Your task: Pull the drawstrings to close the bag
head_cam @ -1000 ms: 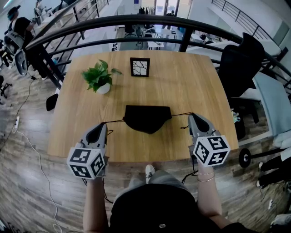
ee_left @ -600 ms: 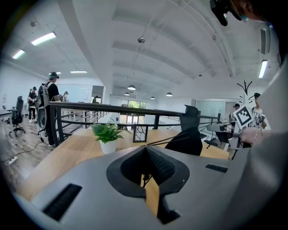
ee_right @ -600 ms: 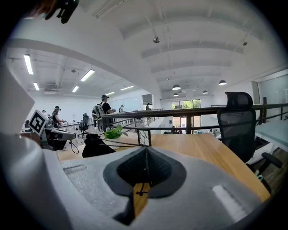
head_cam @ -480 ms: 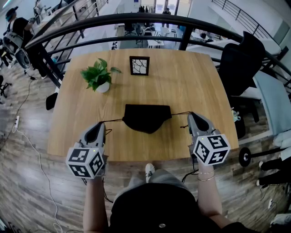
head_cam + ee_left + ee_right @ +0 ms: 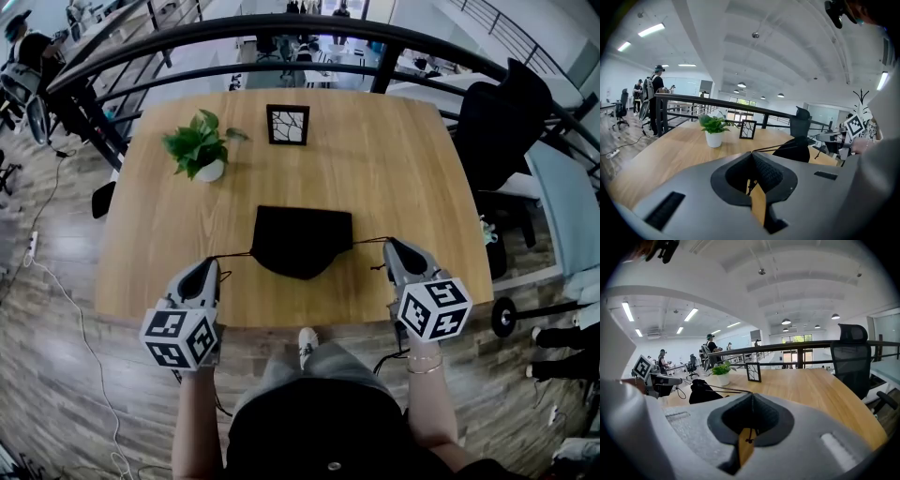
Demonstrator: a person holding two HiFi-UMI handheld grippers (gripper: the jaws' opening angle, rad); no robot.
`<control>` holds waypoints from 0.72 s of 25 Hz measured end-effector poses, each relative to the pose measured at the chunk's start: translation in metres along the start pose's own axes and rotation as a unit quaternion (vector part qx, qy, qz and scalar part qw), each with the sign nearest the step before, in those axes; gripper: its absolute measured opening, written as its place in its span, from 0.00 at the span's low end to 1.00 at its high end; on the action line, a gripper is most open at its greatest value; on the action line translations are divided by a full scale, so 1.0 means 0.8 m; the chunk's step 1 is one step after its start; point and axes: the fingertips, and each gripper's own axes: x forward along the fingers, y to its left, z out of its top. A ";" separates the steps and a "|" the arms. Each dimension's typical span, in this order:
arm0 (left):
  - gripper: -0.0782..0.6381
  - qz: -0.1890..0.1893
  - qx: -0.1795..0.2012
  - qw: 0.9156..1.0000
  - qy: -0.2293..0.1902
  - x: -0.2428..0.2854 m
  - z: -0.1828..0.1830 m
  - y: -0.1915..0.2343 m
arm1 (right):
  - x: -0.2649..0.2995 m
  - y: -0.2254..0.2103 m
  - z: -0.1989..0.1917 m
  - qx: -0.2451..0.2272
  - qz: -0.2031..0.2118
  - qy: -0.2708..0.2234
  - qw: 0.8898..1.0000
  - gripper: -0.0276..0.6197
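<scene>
Left claw (image 5: 210, 267), right claw (image 5: 390, 247) clamp drawstrings (image 5: 234, 254); bag (image 5: 302, 241) between.

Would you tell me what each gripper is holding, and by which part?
The left gripper pinches the black bag's left drawstring near its end; the right gripper pinches the right drawstring near its end.

The left claw (image 5: 208, 265) and the right claw (image 5: 391, 246) are easing back a little toward the near edge of the tabletop (image 5: 394, 169), taking the left drawstring (image 5: 232, 255) and right drawstring (image 5: 368, 240) with them. The bag (image 5: 302, 239) is showing a slightly taller outline. The head view is tipping, so the plant (image 5: 195, 148) and the picture frame (image 5: 287, 125) are sitting higher in it.
</scene>
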 end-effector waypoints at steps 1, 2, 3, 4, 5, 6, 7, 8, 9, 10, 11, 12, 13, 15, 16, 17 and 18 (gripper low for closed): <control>0.13 0.000 -0.004 1.000 0.005 0.001 -0.005 0.001 | 0.001 0.001 -0.006 0.002 0.004 0.005 1.000 0.05; 0.13 0.000 -0.007 1.000 0.011 0.003 -0.010 0.002 | 0.003 0.001 -0.012 0.004 0.007 0.010 1.000 0.05; 0.13 -0.001 -0.008 1.000 0.017 0.004 -0.016 0.003 | 0.004 0.001 -0.018 0.006 0.008 0.015 1.000 0.05; 0.13 -0.003 -0.010 1.000 0.024 0.005 -0.022 0.002 | 0.004 0.001 -0.024 0.009 0.009 0.019 1.000 0.05; 0.13 -0.004 -0.011 0.999 0.032 0.006 -0.027 0.002 | 0.004 0.000 -0.029 0.012 0.009 0.025 1.000 0.05; 0.13 -0.005 -0.013 0.999 0.039 0.007 -0.033 0.001 | 0.004 0.000 -0.035 0.015 0.009 0.030 0.999 0.05; 0.13 -0.006 -0.015 0.999 0.046 0.008 -0.039 0.000 | 0.004 0.000 -0.041 0.017 0.008 0.035 0.999 0.05; 0.13 -0.008 -0.017 0.998 0.054 0.009 -0.045 -0.001 | 0.004 0.000 -0.047 0.019 0.008 0.041 0.999 0.05; 0.13 -0.009 -0.019 0.998 0.061 0.009 -0.052 -0.002 | 0.004 0.000 -0.053 0.021 0.009 0.047 0.999 0.05; 0.13 -0.010 -0.021 0.997 0.068 0.010 -0.058 -0.002 | 0.004 0.000 -0.059 0.023 0.011 0.053 0.998 0.05; 0.13 -0.011 -0.023 0.997 0.075 0.010 -0.065 -0.003 | 0.004 0.001 -0.066 0.025 0.013 0.059 0.998 0.05; 0.13 -0.012 -0.024 0.996 0.082 0.011 -0.071 -0.004 | 0.003 0.002 -0.072 0.027 0.015 0.063 0.998 0.05; 0.13 -0.014 -0.025 0.996 0.089 0.011 -0.078 -0.004 | 0.003 0.003 -0.078 0.029 0.016 0.067 0.997 0.05; 0.13 -0.016 -0.023 0.995 0.100 0.013 -0.089 -0.006 | 0.003 0.004 -0.090 0.033 0.015 0.076 0.996 0.05; 0.13 -0.016 -0.023 0.994 0.106 0.013 -0.094 -0.007 | 0.003 0.006 -0.097 0.034 0.015 0.081 0.996 0.05; 0.13 -0.017 -0.023 0.993 0.111 0.013 -0.099 -0.008 | 0.003 0.008 -0.105 0.034 0.015 0.088 0.995 0.05; 0.13 -0.020 -0.024 0.993 0.116 0.013 -0.104 -0.009 | 0.004 0.011 -0.113 0.034 0.016 0.096 0.995 0.05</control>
